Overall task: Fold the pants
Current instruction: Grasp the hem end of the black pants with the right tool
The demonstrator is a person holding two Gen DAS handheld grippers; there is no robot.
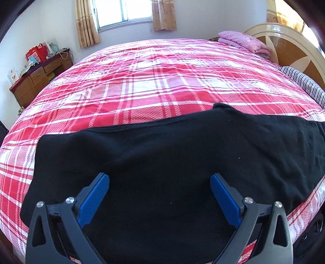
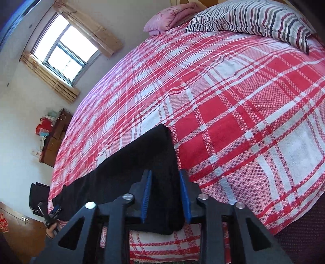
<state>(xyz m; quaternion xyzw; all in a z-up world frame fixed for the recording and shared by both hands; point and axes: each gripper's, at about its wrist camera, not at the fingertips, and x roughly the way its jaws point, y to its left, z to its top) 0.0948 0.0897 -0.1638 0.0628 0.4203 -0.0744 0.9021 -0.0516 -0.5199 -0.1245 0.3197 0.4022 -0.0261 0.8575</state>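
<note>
Black pants lie flat along the near edge of a bed with a red and white plaid cover. My left gripper hovers over their middle, jaws wide open and empty. In the right wrist view the pants end in a squared edge. My right gripper sits over that end with the jaws partly open; the cloth shows between the blue pads, not pinched. The left gripper shows small at the far end of the pants.
A striped pillow and a folded pink blanket lie at the head of the bed by the headboard. A wooden dresser with bags stands by the wall under a curtained window.
</note>
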